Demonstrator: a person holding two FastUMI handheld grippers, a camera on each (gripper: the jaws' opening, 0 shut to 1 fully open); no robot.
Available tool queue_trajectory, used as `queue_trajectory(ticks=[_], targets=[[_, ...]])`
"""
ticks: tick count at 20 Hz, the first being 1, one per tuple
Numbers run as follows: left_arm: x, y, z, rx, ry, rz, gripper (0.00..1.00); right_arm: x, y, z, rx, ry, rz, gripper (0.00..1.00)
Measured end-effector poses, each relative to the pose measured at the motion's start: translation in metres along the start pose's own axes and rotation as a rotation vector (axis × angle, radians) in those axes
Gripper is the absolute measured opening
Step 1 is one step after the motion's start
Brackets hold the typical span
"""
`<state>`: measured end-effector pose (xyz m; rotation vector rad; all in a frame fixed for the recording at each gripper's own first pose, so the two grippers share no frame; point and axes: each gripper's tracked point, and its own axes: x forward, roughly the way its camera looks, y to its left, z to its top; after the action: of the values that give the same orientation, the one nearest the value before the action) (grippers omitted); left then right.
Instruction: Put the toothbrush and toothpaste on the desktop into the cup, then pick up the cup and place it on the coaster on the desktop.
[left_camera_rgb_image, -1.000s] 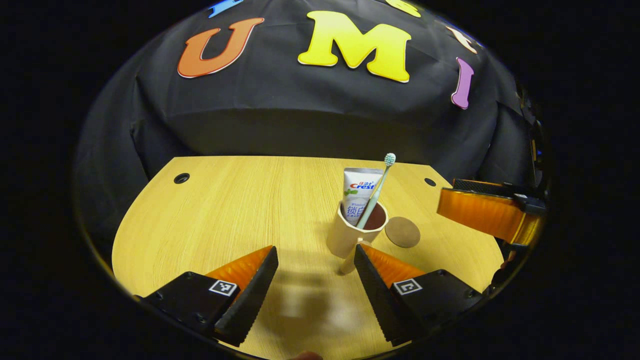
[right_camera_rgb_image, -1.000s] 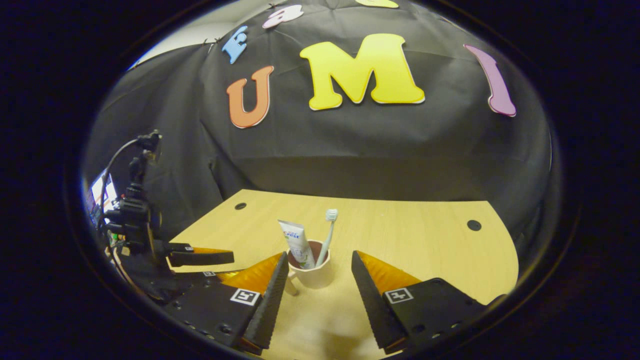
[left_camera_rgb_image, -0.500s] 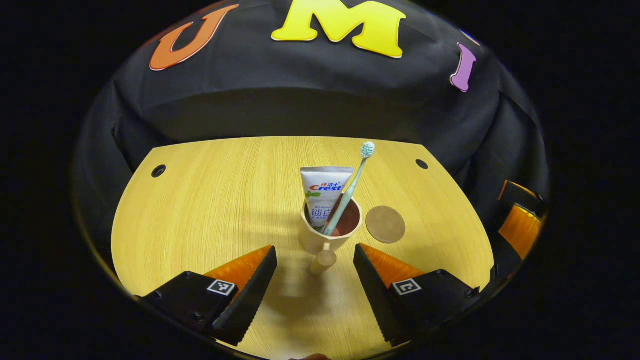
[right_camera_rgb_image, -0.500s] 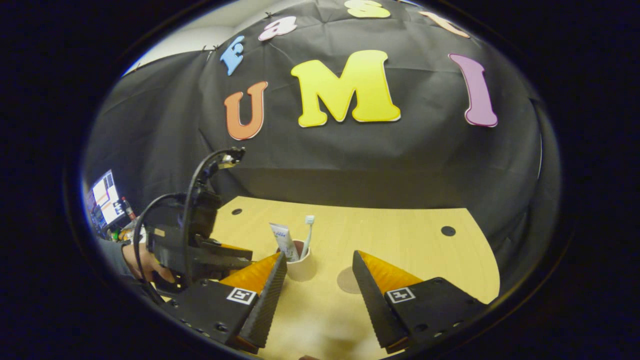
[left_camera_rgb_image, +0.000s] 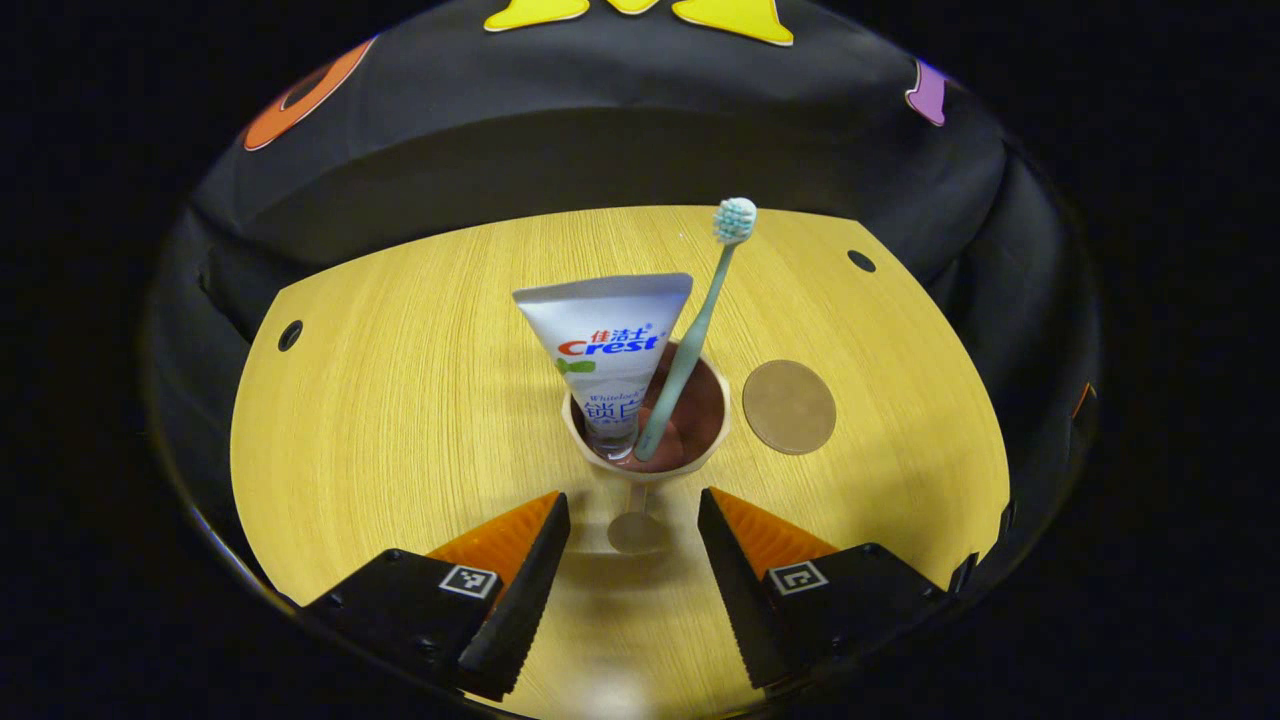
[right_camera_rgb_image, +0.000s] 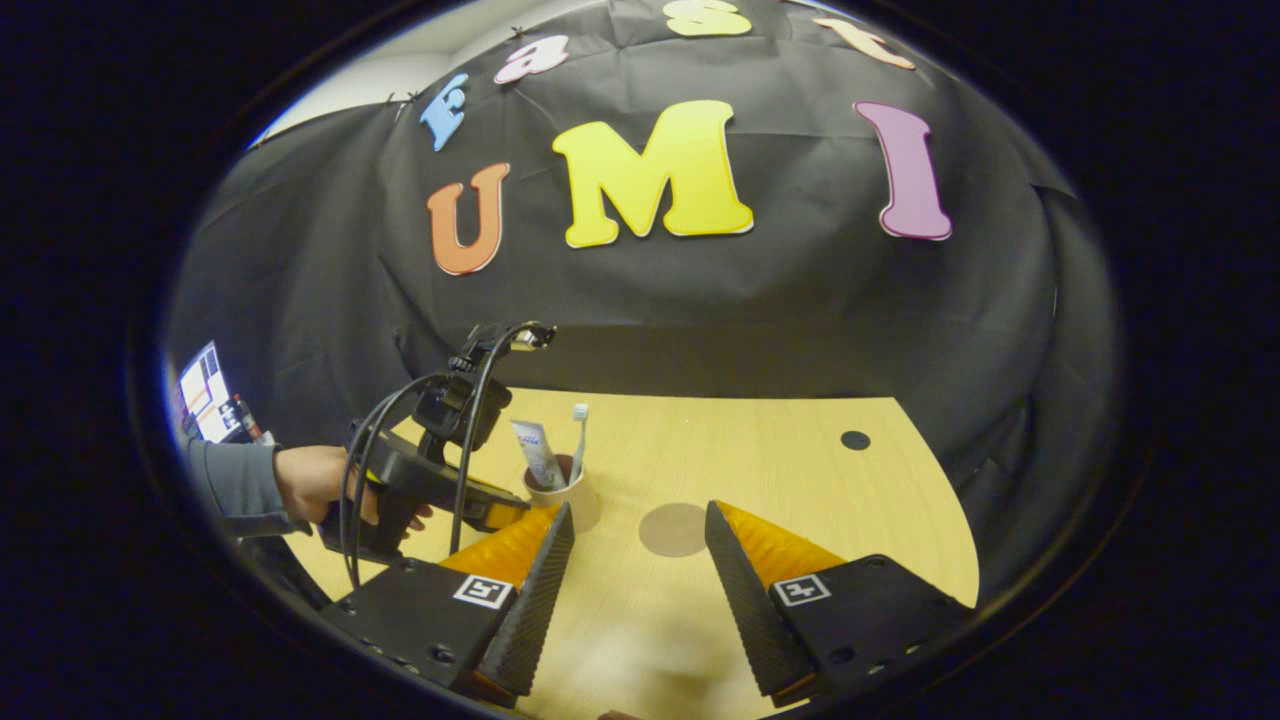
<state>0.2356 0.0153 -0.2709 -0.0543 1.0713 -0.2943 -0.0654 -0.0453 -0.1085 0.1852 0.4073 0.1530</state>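
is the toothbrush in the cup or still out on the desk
In the cup: the toothbrush leans inside it, bristles up, beside the toothpaste.

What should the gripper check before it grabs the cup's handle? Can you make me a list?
1. Toothbrush and toothpaste inside the cup: ok.
2. Left gripper open: ok.
3. Cup handle between its fingers: ok, no contact yet.
4. Coaster bare, beside the cup: ok.
5. Right gripper back from the cup: ok; it is open, with the coaster ahead of it.
6. Whether the tall toothbrush stays put when lifted: cannot tell.
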Motion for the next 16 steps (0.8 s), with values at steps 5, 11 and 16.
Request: queue_trajectory(ticks=[5,11,16], targets=[[0.013,0.001,0.001,0.041,0.059,0.021,0.52,0.002,-0.005,-0.001,0.016,-0.004,-0.008,0.79],[0.018,-0.006,0.007,0.044,0.11,0.031,0.29,0.0,-0.007,-0.008,0.031,0.006,-0.018,0.79],[0.014,-0.017,0.026,0.03,0.098,0.028,0.23,-0.005,-0.014,-0.014,0.037,0.016,-0.037,0.78]])
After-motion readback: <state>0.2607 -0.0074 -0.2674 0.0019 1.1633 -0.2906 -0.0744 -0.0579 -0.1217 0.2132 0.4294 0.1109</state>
